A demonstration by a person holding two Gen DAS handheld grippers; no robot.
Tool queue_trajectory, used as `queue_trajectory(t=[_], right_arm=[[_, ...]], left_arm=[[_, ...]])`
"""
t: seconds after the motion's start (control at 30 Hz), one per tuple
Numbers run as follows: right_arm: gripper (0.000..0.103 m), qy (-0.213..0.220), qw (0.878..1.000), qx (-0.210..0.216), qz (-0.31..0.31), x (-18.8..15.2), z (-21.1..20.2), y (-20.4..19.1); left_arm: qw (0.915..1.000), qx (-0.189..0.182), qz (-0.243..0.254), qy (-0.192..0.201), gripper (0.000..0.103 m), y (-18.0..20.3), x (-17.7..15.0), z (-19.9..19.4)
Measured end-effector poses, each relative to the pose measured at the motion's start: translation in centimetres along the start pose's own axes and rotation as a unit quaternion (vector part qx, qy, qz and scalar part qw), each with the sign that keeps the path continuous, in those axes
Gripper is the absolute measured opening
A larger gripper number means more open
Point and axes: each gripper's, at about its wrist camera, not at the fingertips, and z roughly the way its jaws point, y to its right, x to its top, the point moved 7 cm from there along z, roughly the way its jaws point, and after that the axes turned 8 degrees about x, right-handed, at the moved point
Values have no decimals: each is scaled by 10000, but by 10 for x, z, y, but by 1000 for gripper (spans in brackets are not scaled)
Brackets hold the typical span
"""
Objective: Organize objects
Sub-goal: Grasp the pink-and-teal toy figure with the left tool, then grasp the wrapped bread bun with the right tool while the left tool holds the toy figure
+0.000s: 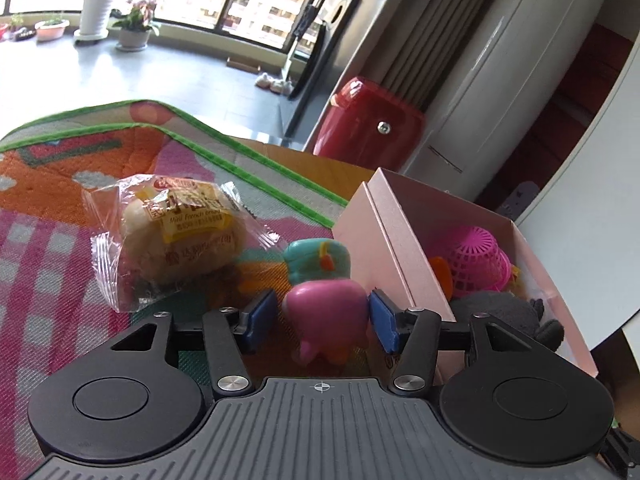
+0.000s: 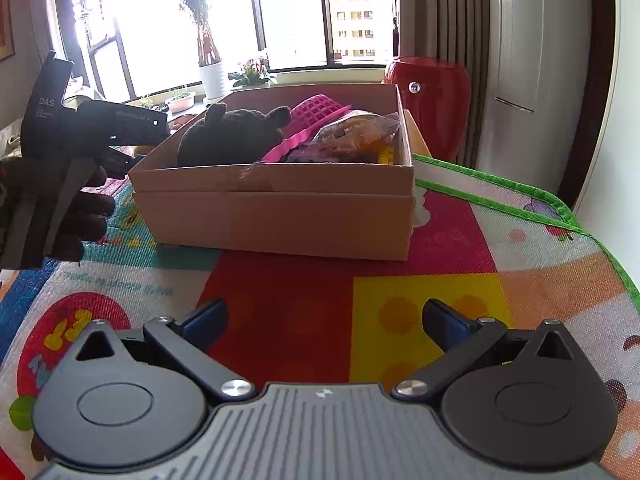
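In the left wrist view a pink toy figure (image 1: 325, 318) stands on the colourful mat between my left gripper's (image 1: 323, 316) blue pads; the right pad touches it and a small gap shows at the left pad. A teal toy (image 1: 317, 260) sits just behind it. A wrapped mini bread (image 1: 180, 232) lies to the left. The pink cardboard box (image 1: 384, 240) at right holds a pink basket (image 1: 476, 260) and a dark plush (image 1: 504, 312). My right gripper (image 2: 325, 320) is open and empty above the mat, in front of the box (image 2: 280, 208).
The mat's green edge (image 2: 560, 208) runs along the table's right side. A red cabinet (image 1: 368, 124) and a white appliance (image 1: 500, 92) stand beyond the table. The left gripper's body (image 2: 80, 132) shows at the box's left side in the right wrist view.
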Motion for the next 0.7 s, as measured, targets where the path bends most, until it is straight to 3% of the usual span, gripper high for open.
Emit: queue_trajectory(t=[0.1, 0.23, 0.4, 0.47, 0.57, 0.63, 0.7], right_arm=[[103, -2, 10000, 3, 18, 0, 0, 0], [103, -13, 10000, -6, 43, 0, -1, 1], [103, -94, 9999, -123, 17, 0, 2, 0], [103, -135, 9996, -229, -38, -1, 1, -3], [103, -211, 9996, 65, -172, 0, -2, -23], [103, -107, 9991, 180, -380, 14, -5, -46], [103, 106, 9977, 295, -604, 37, -8, -73]], left_arm=[[9994, -81, -316, 104, 56, -5, 1, 3], [9990, -220, -396, -14, 48, -7, -1, -4], [9991, -301, -304, -27, 47, -18, -38, -53], [9994, -163, -305, 16, 47, -35, -64, -84], [9990, 202, -309, 238, 46, -61, -87, -126], [9969, 596, -260, 440, 46, -78, -94, -146], [9953, 684, -382, 573, 46, -93, -97, -157]])
